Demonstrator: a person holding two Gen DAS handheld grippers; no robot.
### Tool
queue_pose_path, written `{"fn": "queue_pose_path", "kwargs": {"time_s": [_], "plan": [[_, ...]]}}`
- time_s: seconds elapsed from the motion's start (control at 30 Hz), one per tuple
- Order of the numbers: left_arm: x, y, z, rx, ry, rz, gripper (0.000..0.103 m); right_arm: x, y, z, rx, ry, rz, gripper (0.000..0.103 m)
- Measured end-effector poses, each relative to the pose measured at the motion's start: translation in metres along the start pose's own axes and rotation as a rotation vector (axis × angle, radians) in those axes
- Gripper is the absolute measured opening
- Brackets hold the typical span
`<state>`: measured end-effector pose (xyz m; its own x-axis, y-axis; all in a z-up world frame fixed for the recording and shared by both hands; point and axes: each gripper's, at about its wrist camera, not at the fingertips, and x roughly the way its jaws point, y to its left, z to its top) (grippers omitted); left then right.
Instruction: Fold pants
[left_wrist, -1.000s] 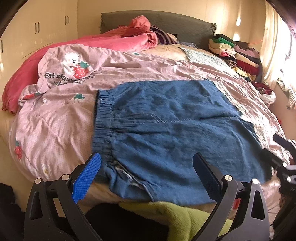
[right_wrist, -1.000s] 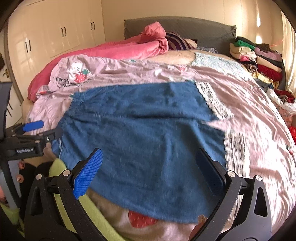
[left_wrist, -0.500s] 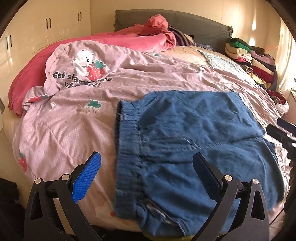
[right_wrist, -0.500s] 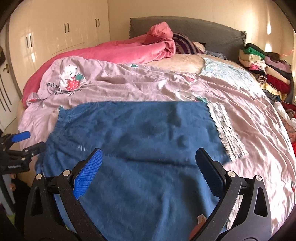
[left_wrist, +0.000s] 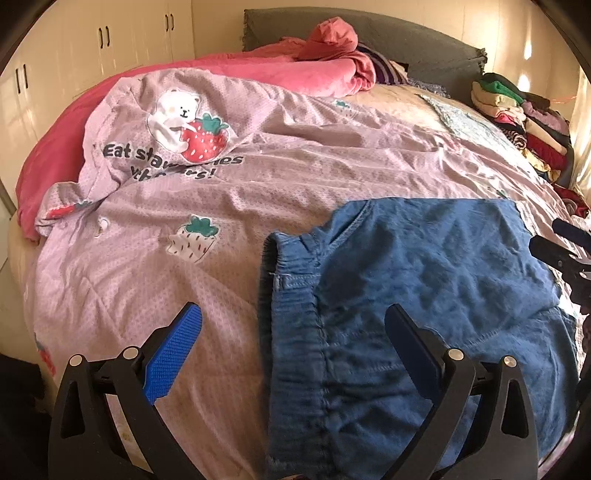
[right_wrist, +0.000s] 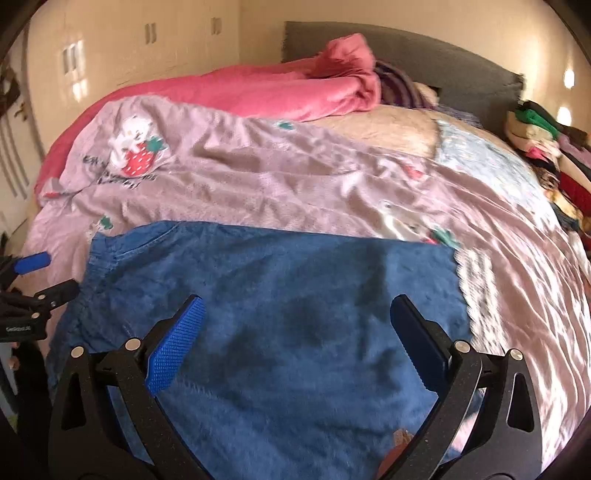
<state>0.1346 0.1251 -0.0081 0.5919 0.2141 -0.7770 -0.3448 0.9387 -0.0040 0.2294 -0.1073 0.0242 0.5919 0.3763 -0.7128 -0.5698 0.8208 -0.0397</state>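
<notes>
Blue denim pants (left_wrist: 424, 306) lie folded flat on the pink quilt, elastic waistband (left_wrist: 291, 332) to the left, also spread wide in the right wrist view (right_wrist: 280, 325). My left gripper (left_wrist: 291, 328) hovers open over the waistband edge, one finger above the quilt, the other above the denim. Open too, my right gripper (right_wrist: 295, 321) hangs over the middle of the pants with nothing between its fingers. Each gripper shows at the edge of the other's view: the right one (left_wrist: 561, 251), the left one (right_wrist: 29, 280).
A pink strawberry-print quilt (left_wrist: 221, 192) covers the bed. A bright pink blanket (left_wrist: 295, 70) is bunched near the grey headboard (left_wrist: 424, 40). A stack of folded clothes (left_wrist: 524, 114) sits at the far right. White wardrobes (left_wrist: 92, 48) stand along the left wall.
Both grippers have moved forward over the bed, still open. The left view has swung leftward, so the pants now sit to its right; the green garment below is out of view.
</notes>
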Motion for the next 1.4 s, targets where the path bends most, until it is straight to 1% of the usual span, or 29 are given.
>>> {"fn": "queue_pose_path", "kwargs": {"time_s": [0.23,0.27,0.33,0.4,0.5,0.63,0.67,0.73,0.83,0.87,0.9,0.93,0.97,1.0,1.03,1.1,1.2,1.33,1.37,1.4], "plan": [[0.025,0.003,0.010,-0.004,0.036,0.001,0.099,0.033,0.008,0.023,-0.056,0.023,0.042,0.095],[0.030,0.003,0.012,-0.004,0.045,0.005,0.099,0.040,0.010,0.026,-0.062,0.029,0.060,0.095],[0.035,0.004,0.015,-0.003,0.049,-0.003,0.099,0.052,0.012,0.030,-0.064,0.059,0.108,0.095],[0.042,0.004,0.018,-0.001,0.061,-0.020,0.099,0.065,0.015,0.035,-0.073,0.092,0.126,0.095],[0.052,0.004,0.022,0.009,0.080,-0.040,0.099,0.075,0.022,0.039,-0.122,0.102,0.115,0.095],[0.065,0.004,0.026,0.020,0.106,-0.091,0.099,0.089,0.033,0.045,-0.182,0.120,0.134,0.095],[0.068,0.004,0.027,0.020,0.111,-0.113,0.099,0.093,0.036,0.046,-0.198,0.130,0.141,0.095],[0.073,0.007,0.028,0.006,0.118,-0.129,0.099,0.103,0.041,0.048,-0.226,0.151,0.148,0.095],[0.076,0.009,0.029,0.015,0.107,-0.116,0.096,0.116,0.047,0.049,-0.260,0.173,0.132,0.095],[0.076,0.010,0.029,0.016,0.098,-0.114,0.081,0.120,0.049,0.050,-0.269,0.177,0.128,0.095],[0.077,0.012,0.030,0.016,0.096,-0.118,0.061,0.122,0.050,0.050,-0.276,0.181,0.127,0.095],[0.077,0.013,0.031,0.018,0.089,-0.123,0.053,0.126,0.052,0.051,-0.289,0.188,0.125,0.095],[0.075,0.014,0.030,0.019,0.079,-0.139,0.043,0.128,0.054,0.051,-0.305,0.190,0.119,0.095],[0.072,0.015,0.030,0.020,0.065,-0.171,0.034,0.129,0.056,0.051,-0.317,0.191,0.117,0.095],[0.070,0.016,0.030,0.018,0.055,-0.186,0.033,0.130,0.059,0.052,-0.337,0.188,0.113,0.095],[0.059,0.014,0.029,0.033,0.017,-0.208,0.025,0.130,0.064,0.053,-0.375,0.177,0.118,0.095],[0.041,0.009,0.026,0.063,-0.026,-0.246,0.020,0.131,0.070,0.054,-0.411,0.171,0.125,0.095],[0.017,0.005,0.020,0.086,-0.066,-0.308,0.016,0.130,0.078,0.051,-0.478,0.155,0.141,0.095],[0.012,0.004,0.018,0.092,-0.075,-0.321,0.015,0.128,0.079,0.050,-0.492,0.148,0.157,0.094],[0.008,0.004,0.016,0.098,-0.078,-0.327,0.015,0.126,0.080,0.049,-0.500,0.145,0.176,0.085]]}}
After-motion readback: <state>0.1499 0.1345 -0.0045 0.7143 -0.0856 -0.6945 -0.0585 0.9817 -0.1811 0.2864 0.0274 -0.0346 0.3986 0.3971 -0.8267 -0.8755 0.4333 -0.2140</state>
